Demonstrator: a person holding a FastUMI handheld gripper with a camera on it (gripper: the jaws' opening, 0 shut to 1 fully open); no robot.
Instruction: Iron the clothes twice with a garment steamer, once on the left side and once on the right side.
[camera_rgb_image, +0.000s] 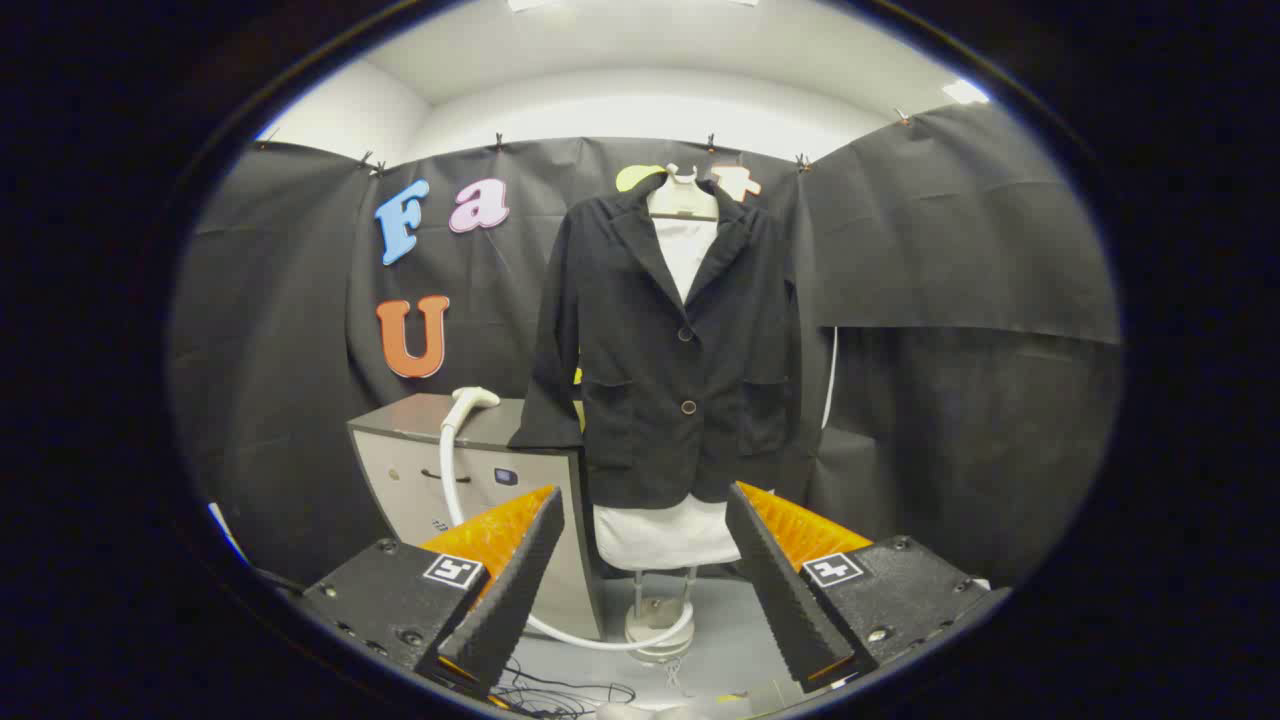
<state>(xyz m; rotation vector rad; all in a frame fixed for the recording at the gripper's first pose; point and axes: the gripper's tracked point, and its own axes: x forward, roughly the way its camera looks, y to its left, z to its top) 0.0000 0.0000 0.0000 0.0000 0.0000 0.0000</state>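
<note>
Black cloth walls back a dark blazer (680, 350) hung on a mannequin for steaming, while the steamer head (470, 398) rests on the left cabinet (455, 470), beyond the gripper (645, 555), spread and empty.

A grey cabinet (440, 470) carries the steamer head (472, 399); the mannequin stand (660, 628) rests on the floor (740, 640).

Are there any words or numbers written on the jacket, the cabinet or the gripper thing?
Jacket: no writing.
Cabinet: one small blue mark, too small to read.
Gripper: open, fingers empty and aimed at the jacket. It has two square black-and-white markers, which are patterns, not words.
</note>
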